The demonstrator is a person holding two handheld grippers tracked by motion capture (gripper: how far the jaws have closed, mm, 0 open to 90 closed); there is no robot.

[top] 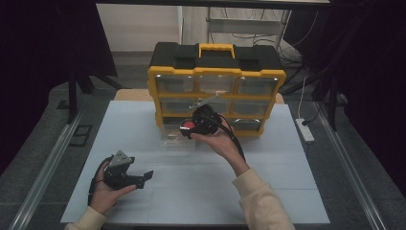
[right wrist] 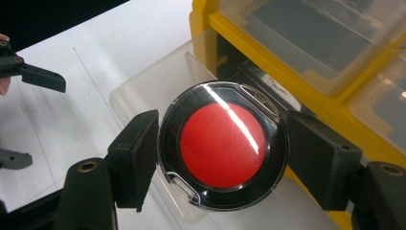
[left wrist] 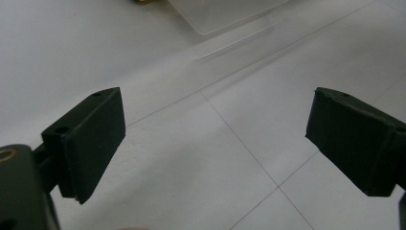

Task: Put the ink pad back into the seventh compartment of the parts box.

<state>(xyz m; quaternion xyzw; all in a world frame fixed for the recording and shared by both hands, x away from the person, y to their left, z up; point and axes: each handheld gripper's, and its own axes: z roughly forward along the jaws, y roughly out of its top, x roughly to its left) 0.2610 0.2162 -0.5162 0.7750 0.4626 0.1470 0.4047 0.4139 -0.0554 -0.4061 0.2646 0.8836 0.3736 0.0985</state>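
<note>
A round red disc (right wrist: 222,145) in a clear, black-rimmed case sits between the two jaws of my right gripper (right wrist: 222,148), which is shut on its edges. In the high view the right gripper (top: 192,127) holds the disc (top: 188,125) just above a clear drawer (top: 174,140) pulled out from the bottom row of a yellow and black organizer (top: 218,72). The drawer (right wrist: 143,91) lies under the disc. My left gripper (top: 146,177) rests low at the front left of the table, jaws wide apart and open, with nothing between them (left wrist: 215,143).
The organizer has several clear drawers and a yellow handle (top: 217,49) on top. It stands at the back of the white table (top: 268,191). A corner of the clear drawer (left wrist: 225,14) lies ahead of the left gripper. A power strip (top: 305,129) lies off the table's right edge.
</note>
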